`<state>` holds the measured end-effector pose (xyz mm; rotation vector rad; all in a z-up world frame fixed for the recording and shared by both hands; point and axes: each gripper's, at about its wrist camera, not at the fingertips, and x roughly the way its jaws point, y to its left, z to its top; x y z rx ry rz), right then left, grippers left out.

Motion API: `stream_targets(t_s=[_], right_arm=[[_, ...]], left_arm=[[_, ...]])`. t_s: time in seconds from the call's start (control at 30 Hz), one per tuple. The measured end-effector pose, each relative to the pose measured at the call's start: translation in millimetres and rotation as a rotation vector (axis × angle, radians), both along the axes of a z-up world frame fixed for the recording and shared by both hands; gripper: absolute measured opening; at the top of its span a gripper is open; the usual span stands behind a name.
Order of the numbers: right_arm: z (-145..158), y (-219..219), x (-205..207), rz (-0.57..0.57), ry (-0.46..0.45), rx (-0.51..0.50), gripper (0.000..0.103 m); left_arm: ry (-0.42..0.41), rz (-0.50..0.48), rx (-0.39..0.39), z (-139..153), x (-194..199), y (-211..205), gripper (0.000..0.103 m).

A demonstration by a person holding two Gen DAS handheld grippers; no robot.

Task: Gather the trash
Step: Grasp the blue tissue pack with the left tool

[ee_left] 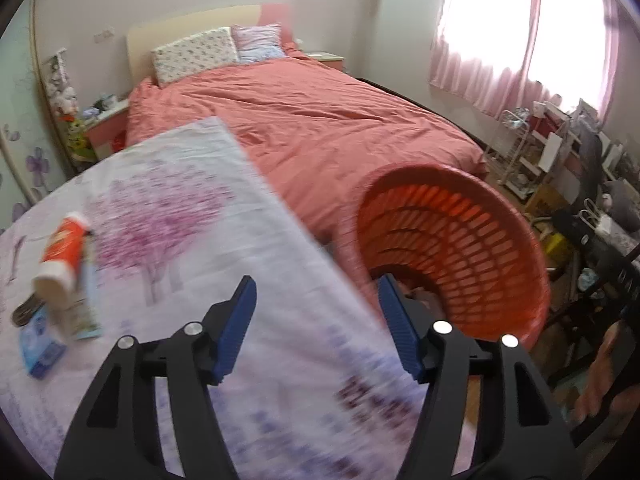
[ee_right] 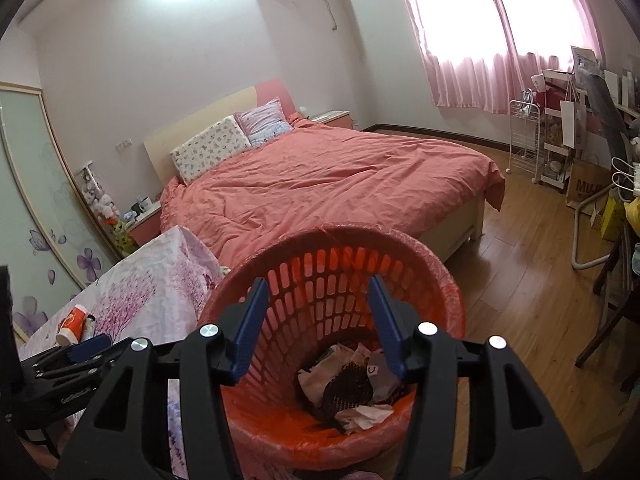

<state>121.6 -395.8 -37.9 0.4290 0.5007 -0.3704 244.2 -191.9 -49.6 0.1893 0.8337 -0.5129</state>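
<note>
An orange slatted trash basket [ee_right: 320,280] with a red liner stands on the floor beside the table and holds crumpled paper and a dark net piece [ee_right: 352,392]. It also shows in the left wrist view [ee_left: 472,240]. My right gripper [ee_right: 318,324] is open and empty, hanging over the basket's mouth. My left gripper [ee_left: 316,320] is open and empty above the table's right edge. On the floral tablecloth [ee_left: 180,220] at the left lie an orange-and-white paper cup [ee_left: 60,256] on its side, a paper wrapper [ee_left: 86,312] and a blue packet [ee_left: 40,348]. The cup also shows in the right wrist view [ee_right: 72,322].
A bed with a coral duvet [ee_right: 320,184] fills the room behind the table and basket. A white wire rack [ee_right: 524,140], shelves, bags and a chair crowd the right wall. Wooden floor [ee_right: 520,260] lies right of the basket. A nightstand [ee_left: 108,128] stands left of the bed.
</note>
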Motion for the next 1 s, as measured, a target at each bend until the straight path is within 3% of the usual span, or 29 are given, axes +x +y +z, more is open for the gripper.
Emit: stream_targets(t_s=[0.2, 0.4, 0.6, 1.0], right_arm=[[2, 22, 7, 0.052, 0.02, -0.016, 0.053], [5, 55, 14, 0.123, 0.029, -0.034, 0.057], [5, 89, 21, 0.181, 0.03, -0.068, 0.07], [-5, 114, 30, 0.233, 0.081, -0.086, 0.071]], left_arm=[[-0.024, 0.102, 0.037, 1, -3, 63, 0.072], [-0.048, 0.303, 0.081, -3, 6, 149, 0.084], [-0.02, 0.493, 0.108, -13, 24, 214, 0.09], [0.031, 0.585, 0.111, -35, 63, 214, 0.09]])
